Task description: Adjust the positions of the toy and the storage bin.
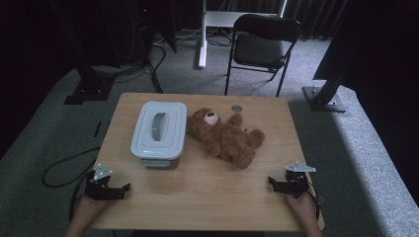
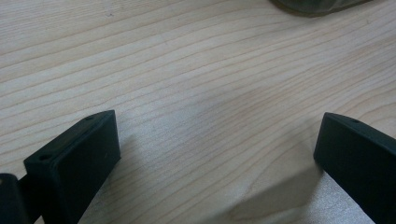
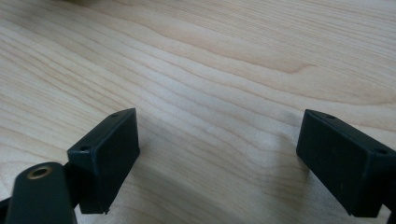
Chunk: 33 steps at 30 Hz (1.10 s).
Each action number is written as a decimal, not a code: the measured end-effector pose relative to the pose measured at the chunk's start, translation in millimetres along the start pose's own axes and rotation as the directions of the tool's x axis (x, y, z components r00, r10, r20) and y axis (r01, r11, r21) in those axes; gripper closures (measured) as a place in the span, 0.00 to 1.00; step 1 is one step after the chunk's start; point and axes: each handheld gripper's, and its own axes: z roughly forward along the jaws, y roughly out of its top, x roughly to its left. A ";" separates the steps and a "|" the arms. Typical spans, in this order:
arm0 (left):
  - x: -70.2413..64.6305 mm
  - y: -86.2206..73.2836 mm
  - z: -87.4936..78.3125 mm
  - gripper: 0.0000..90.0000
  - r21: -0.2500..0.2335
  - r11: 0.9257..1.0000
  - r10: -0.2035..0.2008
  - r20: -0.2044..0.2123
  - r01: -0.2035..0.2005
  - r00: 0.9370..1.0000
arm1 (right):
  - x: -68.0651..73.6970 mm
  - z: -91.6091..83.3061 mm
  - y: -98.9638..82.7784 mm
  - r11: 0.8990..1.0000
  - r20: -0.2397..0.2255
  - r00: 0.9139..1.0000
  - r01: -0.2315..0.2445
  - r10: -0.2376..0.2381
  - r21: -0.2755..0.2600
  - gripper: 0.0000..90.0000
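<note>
You held both grippers low at the near edge of the wooden tabletop [image 1: 207, 182], one at each corner, well apart from the things in the middle. Your left gripper [image 1: 120, 189] sat at the near left corner with its jaws spread wide and nothing between them; in the left gripper view [image 2: 217, 140] only bare wood grain lay between the two black jaws, and a dark edge of some object cut into the top of that view, too little of it to identify. Your right gripper [image 1: 274, 181] rested at the near right corner, its jaws likewise parted and empty, and the right gripper view [image 3: 217, 140] looked along them across plain wood. Your hands came in from the bottom of the high view, the left hand [image 1: 88, 210] behind its gripper and the right hand [image 1: 301, 207] behind the other. On the far left half of the tabletop stood a pale grey box [image 1: 159, 132] with its lid on and a handle recessed in the top. Just beside it to the right lay a brown teddy bear [image 1: 225, 137] on its back, its head near the box and its legs angled toward the right. A small round grey disc [image 1: 236, 108] lay near the far edge, just beyond the bear. Behind the tabletop a black folding chair [image 1: 262, 44] stood on grey carpet [image 1: 346, 138].
</note>
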 end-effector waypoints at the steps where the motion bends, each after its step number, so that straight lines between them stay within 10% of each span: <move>1: 0.1 0.0 0.0 0.01 0.000 1.000 0.000 0.001 0.000 1.000 | 0.0 -0.4 -0.1 1.000 0.000 1.000 0.001 -0.001 0.002 0.14; 13: 1.0 0.2 0.2 0.01 0.000 1.000 0.008 0.008 -0.008 1.000 | 0.9 -2.9 1.7 0.999 0.003 1.000 -0.003 0.003 0.036 0.14; 33: 0.5 0.3 0.2 0.01 0.001 1.000 0.008 0.008 -0.008 1.000 | 4.1 -13.8 41.3 1.000 -0.146 0.989 -0.023 0.024 0.011 0.15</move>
